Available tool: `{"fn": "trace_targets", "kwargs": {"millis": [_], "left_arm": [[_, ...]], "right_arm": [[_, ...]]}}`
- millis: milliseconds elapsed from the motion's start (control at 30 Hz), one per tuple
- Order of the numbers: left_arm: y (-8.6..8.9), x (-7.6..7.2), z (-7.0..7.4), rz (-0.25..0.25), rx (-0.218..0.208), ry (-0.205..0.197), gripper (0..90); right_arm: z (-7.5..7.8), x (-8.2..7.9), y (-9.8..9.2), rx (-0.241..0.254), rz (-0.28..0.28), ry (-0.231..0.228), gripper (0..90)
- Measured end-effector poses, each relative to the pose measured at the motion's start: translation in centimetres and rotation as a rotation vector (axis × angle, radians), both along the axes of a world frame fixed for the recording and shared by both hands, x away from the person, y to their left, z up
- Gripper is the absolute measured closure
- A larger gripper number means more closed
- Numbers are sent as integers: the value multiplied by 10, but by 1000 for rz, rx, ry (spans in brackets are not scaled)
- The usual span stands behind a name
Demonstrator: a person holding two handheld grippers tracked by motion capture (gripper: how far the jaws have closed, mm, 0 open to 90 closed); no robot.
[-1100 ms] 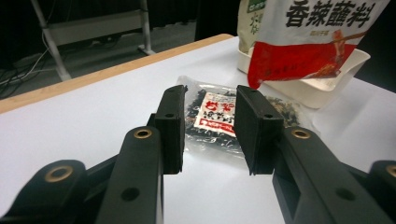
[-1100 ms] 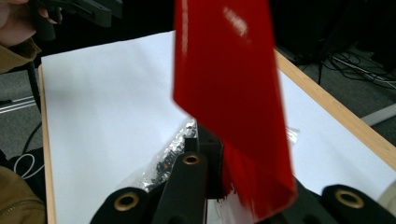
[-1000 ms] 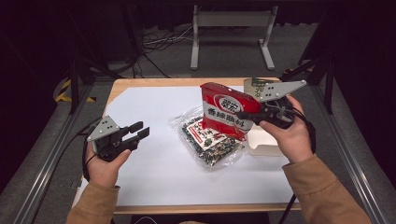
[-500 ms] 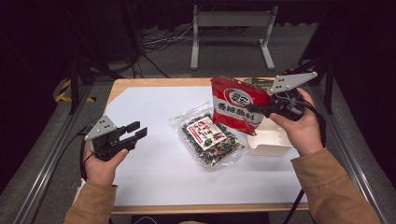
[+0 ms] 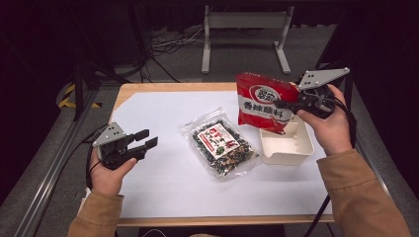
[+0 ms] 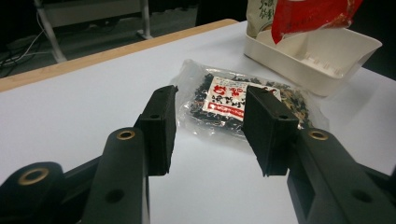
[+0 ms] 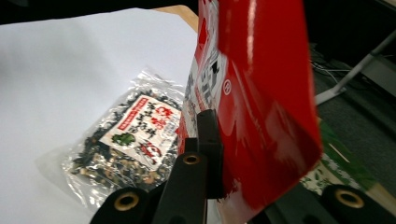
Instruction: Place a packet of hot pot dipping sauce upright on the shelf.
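Holding a red packet (image 5: 264, 102) by its edge, the right hand-held gripper (image 5: 287, 104) is pinched tight on it, up above the white tray (image 5: 291, 148) near the worktop's (image 5: 163, 113) right edge. The left hand-held gripper (image 5: 147, 138), near the left edge, has just been opening and holds nothing. A clear seaweed bag (image 5: 221, 143) lies in the middle.

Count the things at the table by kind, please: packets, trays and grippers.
Packets: 2, the red packet and the clear seaweed packet
Trays: 1, the white tray
Grippers: 2, the left gripper and the right gripper
Total: 5
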State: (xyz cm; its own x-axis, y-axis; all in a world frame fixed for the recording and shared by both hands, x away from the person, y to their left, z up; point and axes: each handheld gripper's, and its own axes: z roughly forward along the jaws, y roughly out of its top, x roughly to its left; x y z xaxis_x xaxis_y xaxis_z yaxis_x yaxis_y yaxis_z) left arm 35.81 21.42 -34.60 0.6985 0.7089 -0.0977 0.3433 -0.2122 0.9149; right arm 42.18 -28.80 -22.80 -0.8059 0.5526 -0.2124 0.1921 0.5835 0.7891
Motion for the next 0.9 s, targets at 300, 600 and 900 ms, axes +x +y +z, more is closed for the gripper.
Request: {"fn": "trace_targets", "kwargs": {"millis": [300,600,900], "left_arm": [[-1,1,-1,-8,6,14,545],[1,-1,-3,3,-1,20,544],[5,-4,-5,16,4,22,542]], "right_arm": [[0,12,-20,2,-18,-53,891],[2,24,-32,-6,-33,-78,891],[-4,37,-46,1,-27,-108,891]]}}
